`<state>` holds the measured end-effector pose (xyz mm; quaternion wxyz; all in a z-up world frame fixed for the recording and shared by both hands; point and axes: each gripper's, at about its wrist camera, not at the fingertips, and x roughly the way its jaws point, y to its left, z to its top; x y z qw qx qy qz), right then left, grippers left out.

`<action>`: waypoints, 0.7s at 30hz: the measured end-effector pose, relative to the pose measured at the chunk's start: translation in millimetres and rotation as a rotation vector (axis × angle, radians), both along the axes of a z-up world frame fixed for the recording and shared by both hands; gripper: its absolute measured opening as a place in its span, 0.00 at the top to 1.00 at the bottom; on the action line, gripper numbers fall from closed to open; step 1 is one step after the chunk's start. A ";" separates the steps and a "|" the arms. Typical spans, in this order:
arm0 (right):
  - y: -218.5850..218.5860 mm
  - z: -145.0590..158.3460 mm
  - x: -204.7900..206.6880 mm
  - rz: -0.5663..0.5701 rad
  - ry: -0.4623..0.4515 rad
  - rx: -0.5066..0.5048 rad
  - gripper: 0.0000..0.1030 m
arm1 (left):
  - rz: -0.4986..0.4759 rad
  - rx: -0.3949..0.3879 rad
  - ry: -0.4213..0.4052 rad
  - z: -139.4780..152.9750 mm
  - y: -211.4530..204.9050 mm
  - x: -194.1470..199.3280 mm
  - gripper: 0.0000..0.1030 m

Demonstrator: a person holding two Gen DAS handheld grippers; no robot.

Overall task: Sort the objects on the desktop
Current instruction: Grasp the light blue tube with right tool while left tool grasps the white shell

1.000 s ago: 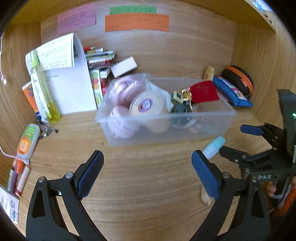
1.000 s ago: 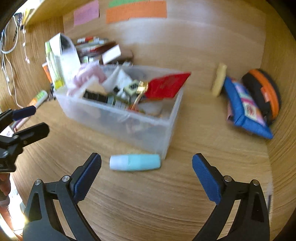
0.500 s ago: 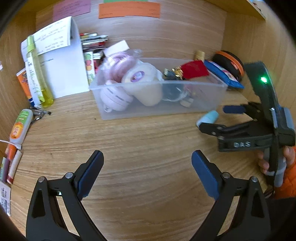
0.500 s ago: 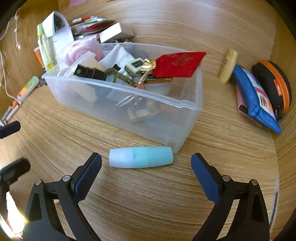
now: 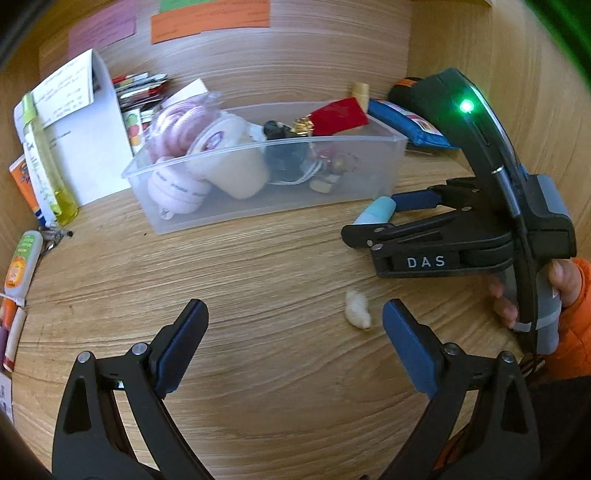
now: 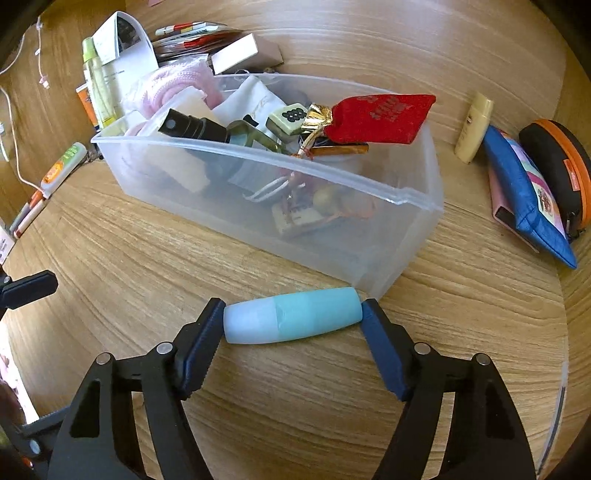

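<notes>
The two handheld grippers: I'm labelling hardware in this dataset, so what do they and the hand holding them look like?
Both the left gripper and right gripper have black skeletal linkage arms with silver rivets and dark blue ribbed finger pads. Seen from the left wrist view, the right gripper carries white "DAS" lettering, a lit green LED, a black cable and a grey handle. The hand gripping it wears an orange sleeve.

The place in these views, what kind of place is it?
Probably a home desk nook: wooden desk and wall panels, sticky notes on the back wall, and a clear bin of small household items.
</notes>
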<state>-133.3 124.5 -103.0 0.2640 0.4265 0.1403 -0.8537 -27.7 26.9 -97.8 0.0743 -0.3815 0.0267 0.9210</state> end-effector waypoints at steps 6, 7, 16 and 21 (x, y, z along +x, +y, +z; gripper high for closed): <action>14.2 7.2 5.2 -0.010 0.005 -0.051 0.31 | -0.035 -0.037 -0.023 -6.5 19.7 -6.2 0.26; 17.9 8.7 6.4 -0.012 0.005 -0.063 0.31 | -0.037 -0.044 -0.026 -8.0 22.9 -7.7 0.31; 49.0 22.8 8.1 -0.048 0.018 -0.150 0.31 | -0.019 -0.050 -0.050 -14.4 31.3 -12.6 0.68; 55.4 26.1 8.1 -0.057 0.019 -0.178 0.31 | -0.011 -0.022 -0.055 -13.6 30.6 -12.3 0.73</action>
